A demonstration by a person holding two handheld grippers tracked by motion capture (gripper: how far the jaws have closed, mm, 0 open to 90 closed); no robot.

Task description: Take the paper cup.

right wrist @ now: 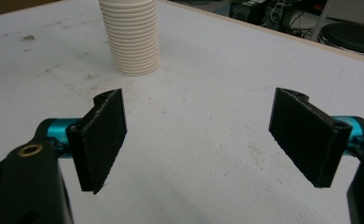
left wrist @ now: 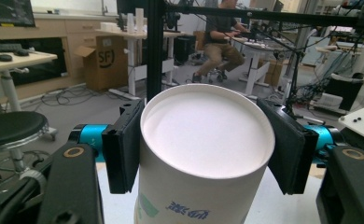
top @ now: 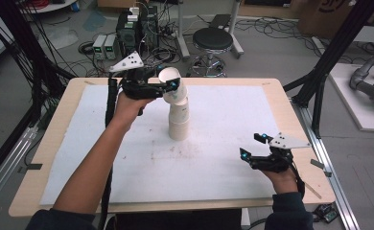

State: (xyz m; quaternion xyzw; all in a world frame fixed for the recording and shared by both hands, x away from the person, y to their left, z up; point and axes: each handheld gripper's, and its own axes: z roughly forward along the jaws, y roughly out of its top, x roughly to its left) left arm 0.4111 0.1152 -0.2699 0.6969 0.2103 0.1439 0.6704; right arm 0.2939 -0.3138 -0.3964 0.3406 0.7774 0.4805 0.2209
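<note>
A stack of upside-down white paper cups stands on the white mat, a little behind its middle. The top cup is tilted, lifted partly off the stack, and my left gripper is shut on it from the left. In the left gripper view the cup's base faces the camera, with a black pad pressed against each side. My right gripper hovers low over the mat's front right, open and holding nothing. In the right gripper view it points toward the ribbed stack, well short of it.
The white mat covers most of the wooden table. Beyond the far edge are a black stool, computer boxes and floor cables. A black frame post rises at the right.
</note>
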